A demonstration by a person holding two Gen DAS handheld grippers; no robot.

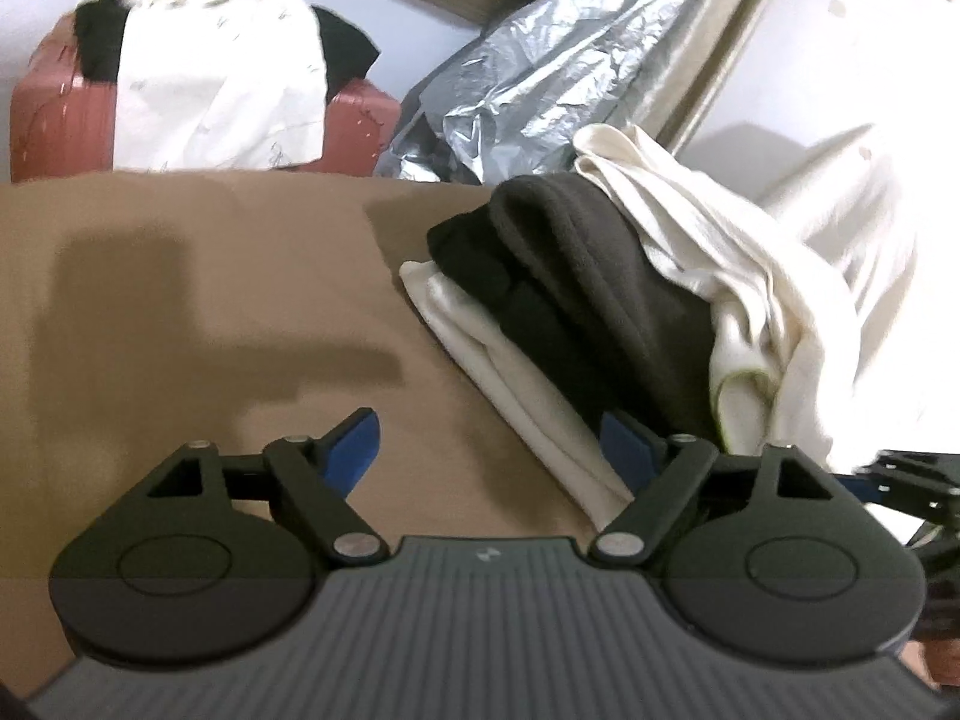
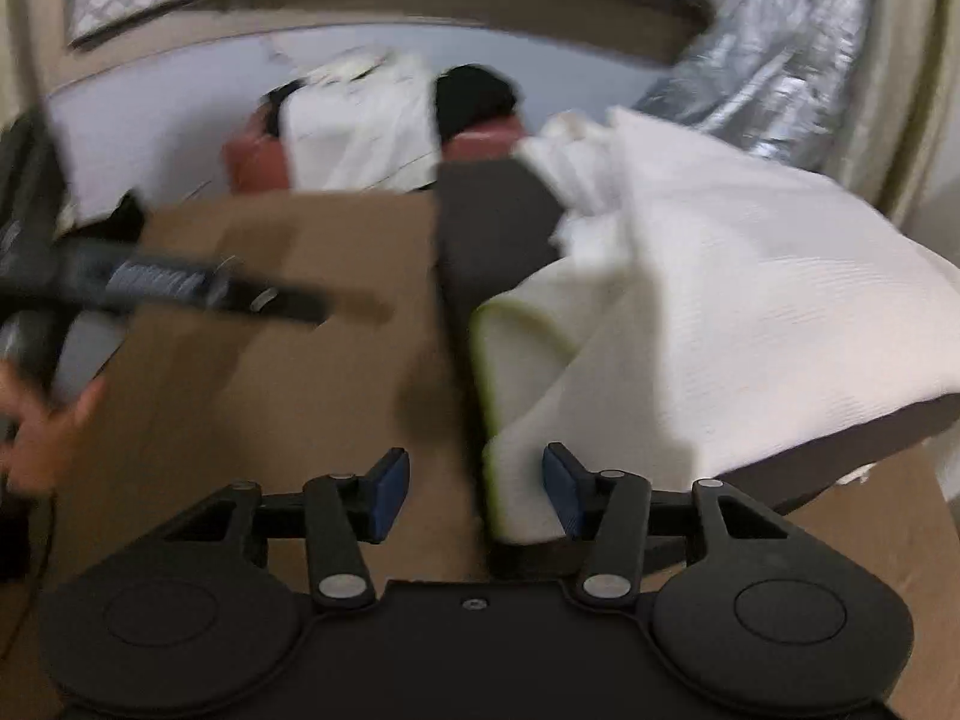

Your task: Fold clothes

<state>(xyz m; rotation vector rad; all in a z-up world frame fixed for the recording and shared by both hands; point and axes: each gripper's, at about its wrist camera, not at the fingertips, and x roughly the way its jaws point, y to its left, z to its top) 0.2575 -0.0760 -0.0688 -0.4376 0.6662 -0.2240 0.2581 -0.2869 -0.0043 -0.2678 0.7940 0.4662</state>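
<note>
A heap of clothes lies on the brown table [image 1: 180, 312]: a folded white cloth [image 1: 510, 378] at the bottom, a dark grey fleece garment [image 1: 576, 276] on it, and a cream garment [image 1: 750, 276] draped over the right side. My left gripper [image 1: 492, 450] is open over the table at the heap's near left corner, and its pads grip nothing. My right gripper [image 2: 477, 483] is open too. The green-trimmed edge of the white garment [image 2: 720, 300] lies between its jaws, close to the right pad [image 2: 561, 486], and the left pad stands clear of it. The dark garment [image 2: 492, 228] shows behind.
Behind the table stands a red suitcase [image 1: 54, 120] with white and black clothes thrown over it. Crumpled silver foil sheeting [image 1: 540, 72] leans at the back right. In the right wrist view the left gripper's body [image 2: 180, 288] and a hand [image 2: 42, 426] are blurred at the left.
</note>
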